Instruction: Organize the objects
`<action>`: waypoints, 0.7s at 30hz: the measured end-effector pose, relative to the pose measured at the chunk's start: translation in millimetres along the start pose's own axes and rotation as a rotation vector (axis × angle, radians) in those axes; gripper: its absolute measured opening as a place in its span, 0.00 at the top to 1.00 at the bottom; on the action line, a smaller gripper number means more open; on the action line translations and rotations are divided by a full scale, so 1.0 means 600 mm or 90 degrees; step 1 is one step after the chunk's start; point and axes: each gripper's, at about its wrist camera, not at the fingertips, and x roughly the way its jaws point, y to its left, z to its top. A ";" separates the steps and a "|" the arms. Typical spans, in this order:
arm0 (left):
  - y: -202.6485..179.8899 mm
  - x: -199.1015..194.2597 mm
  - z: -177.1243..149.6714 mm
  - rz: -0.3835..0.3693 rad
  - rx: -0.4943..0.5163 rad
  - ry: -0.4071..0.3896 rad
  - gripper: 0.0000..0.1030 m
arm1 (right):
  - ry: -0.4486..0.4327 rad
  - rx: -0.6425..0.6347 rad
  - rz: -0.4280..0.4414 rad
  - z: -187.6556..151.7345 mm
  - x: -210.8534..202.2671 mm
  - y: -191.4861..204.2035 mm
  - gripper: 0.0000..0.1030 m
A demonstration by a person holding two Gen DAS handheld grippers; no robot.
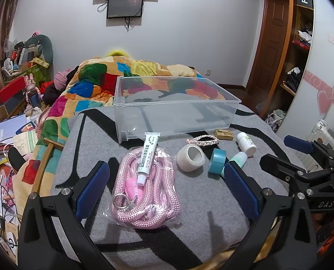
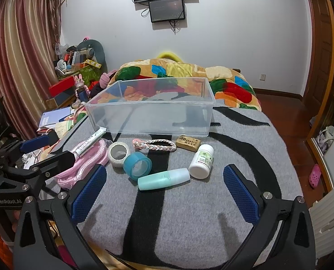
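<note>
A clear plastic bin [image 1: 178, 105] [image 2: 153, 110] stands empty on the grey blanket. In front of it lie a bagged pink rope [image 1: 144, 191] [image 2: 83, 164], a white ointment tube [image 1: 147, 157] [image 2: 89, 144] on the rope, a white tape roll [image 1: 190, 158] [image 2: 118, 153], a blue tape roll [image 1: 216, 160] [image 2: 137, 164], a green tube [image 2: 162, 178], a white pill bottle [image 1: 246, 144] [image 2: 201, 160], an eraser [image 1: 223, 133] [image 2: 188, 142] and a braided band [image 1: 206, 139] [image 2: 155, 145]. My left gripper [image 1: 167, 191] is open around the rope bag. My right gripper [image 2: 164, 191] is open, just short of the green tube.
A colourful quilt [image 1: 94, 76] lies behind the bin. Cluttered books and boxes [image 1: 11, 135] sit to the left of the bed. A wardrobe and shelves [image 1: 302, 45] stand on the right. Each gripper shows at the edge of the other's view.
</note>
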 end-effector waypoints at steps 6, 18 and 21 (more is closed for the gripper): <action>-0.003 -0.003 0.001 -0.001 0.000 -0.002 0.00 | 0.001 0.002 0.000 -0.002 0.000 0.000 0.00; -0.004 -0.005 0.003 -0.002 -0.001 -0.001 0.00 | 0.002 0.002 0.000 -0.001 0.001 -0.001 0.00; -0.004 -0.006 0.004 -0.003 -0.001 -0.002 0.00 | 0.004 0.003 0.002 -0.002 0.001 -0.002 0.00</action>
